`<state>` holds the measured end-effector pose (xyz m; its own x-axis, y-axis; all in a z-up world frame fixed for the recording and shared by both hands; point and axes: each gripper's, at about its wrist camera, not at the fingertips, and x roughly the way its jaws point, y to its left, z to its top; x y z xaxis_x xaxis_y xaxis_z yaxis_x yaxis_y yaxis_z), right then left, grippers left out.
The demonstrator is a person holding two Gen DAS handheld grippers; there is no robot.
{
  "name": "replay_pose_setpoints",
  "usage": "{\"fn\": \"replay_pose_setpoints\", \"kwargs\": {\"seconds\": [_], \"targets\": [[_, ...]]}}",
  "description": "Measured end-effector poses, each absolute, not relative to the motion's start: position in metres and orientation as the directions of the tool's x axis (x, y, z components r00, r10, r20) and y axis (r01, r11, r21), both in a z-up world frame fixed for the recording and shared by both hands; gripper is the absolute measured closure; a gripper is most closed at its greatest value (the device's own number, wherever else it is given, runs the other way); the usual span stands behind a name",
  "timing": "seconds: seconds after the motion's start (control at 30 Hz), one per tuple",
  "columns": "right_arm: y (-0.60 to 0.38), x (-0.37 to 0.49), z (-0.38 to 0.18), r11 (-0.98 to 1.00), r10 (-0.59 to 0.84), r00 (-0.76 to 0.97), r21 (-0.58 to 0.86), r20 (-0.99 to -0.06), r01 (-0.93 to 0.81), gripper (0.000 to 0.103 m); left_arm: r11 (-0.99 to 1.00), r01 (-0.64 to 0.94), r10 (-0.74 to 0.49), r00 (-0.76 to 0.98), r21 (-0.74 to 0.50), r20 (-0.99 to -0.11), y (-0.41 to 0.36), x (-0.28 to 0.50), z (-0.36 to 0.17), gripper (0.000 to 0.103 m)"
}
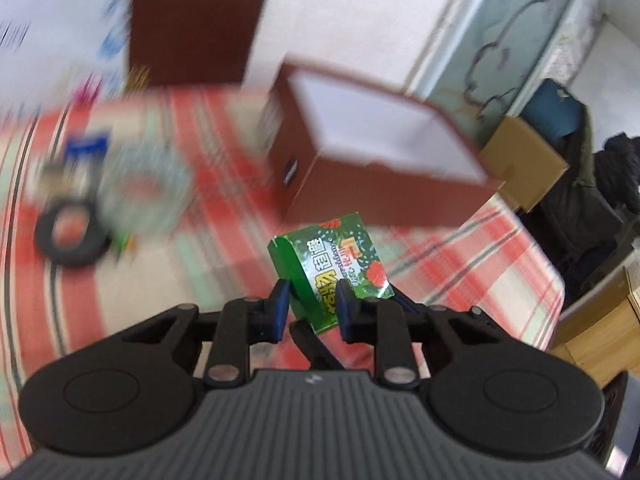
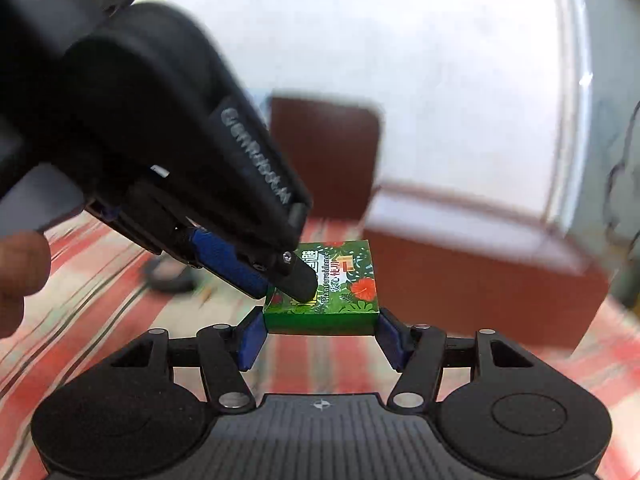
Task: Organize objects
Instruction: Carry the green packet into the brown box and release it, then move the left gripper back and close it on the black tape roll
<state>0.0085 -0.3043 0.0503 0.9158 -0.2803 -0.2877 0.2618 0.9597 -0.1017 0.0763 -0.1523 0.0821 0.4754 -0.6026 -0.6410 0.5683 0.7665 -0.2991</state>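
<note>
Both of your grippers were clamped on the same small green box [image 2: 328, 292], which was held up off the red-and-white plaid cloth [image 1: 460, 264] covering the tabletop. Your right gripper [image 2: 320, 330] pinched its two short ends between blue pads, with the printed face turned upward. Your left gripper [image 1: 311, 304] came in from the upper left of the right wrist view, its jaws drawn close together on the thin cardboard, one black fingertip [image 2: 300, 280] lying across the leaf-and-red-flower print.

Just behind the box stood an open brown carton [image 1: 360, 148], rectangular, with a pale white lining and stiff straight walls; it sat close enough to fill much of the space ahead of both grippers. Its brown lid [image 1: 196, 20], flat with rounded corners, stood upright behind it against the white wall [image 1: 340, 12].

To the left on the cloth lay a black ring-shaped roll of tape [image 1: 72, 236], a blurred translucent roll [image 1: 144, 188] beside it, and a blue item too smeared to name. Plain cardboard boxes [image 1: 524, 160] sat beyond the tabletop's right edge.
</note>
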Motion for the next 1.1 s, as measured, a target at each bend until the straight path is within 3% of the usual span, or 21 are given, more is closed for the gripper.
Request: {"fn": "replay_pose_setpoints", "kwargs": {"seconds": [0.23, 0.6, 0.63, 0.97, 1.1], "targets": [[-0.370, 0.054, 0.082, 0.925, -0.380, 0.903, -0.084, -0.200, 0.370, 0.046, 0.730, 0.646, -0.636, 0.522, -0.223, -0.569, -0.218, 0.114, 0.119, 0.075], [-0.423, 0.115, 0.063, 0.920, -0.383, 0.881, -0.035, -0.279, 0.389, 0.042, 0.763, 0.615, -0.584, 0.525, -0.199, -0.618, -0.258, 0.167, 0.098, 0.072], [-0.424, 0.115, 0.063, 0.918, -0.390, 0.880, -0.038, -0.269, 0.395, 0.035, 0.775, 0.606, -0.564, 0.535, -0.180, -0.629, -0.260, 0.169, 0.095, 0.069], [-0.404, 0.073, 0.064, 0.900, -0.428, 0.877, -0.015, -0.219, 0.435, 0.035, 0.776, 0.620, -0.547, 0.568, -0.118, -0.615, -0.245, 0.131, 0.096, 0.063], [-0.392, 0.049, 0.056, 0.904, -0.414, 0.875, -0.001, -0.250, 0.427, 0.034, 0.785, 0.617, -0.522, 0.617, -0.050, -0.589, -0.237, 0.105, 0.098, 0.061]]}}
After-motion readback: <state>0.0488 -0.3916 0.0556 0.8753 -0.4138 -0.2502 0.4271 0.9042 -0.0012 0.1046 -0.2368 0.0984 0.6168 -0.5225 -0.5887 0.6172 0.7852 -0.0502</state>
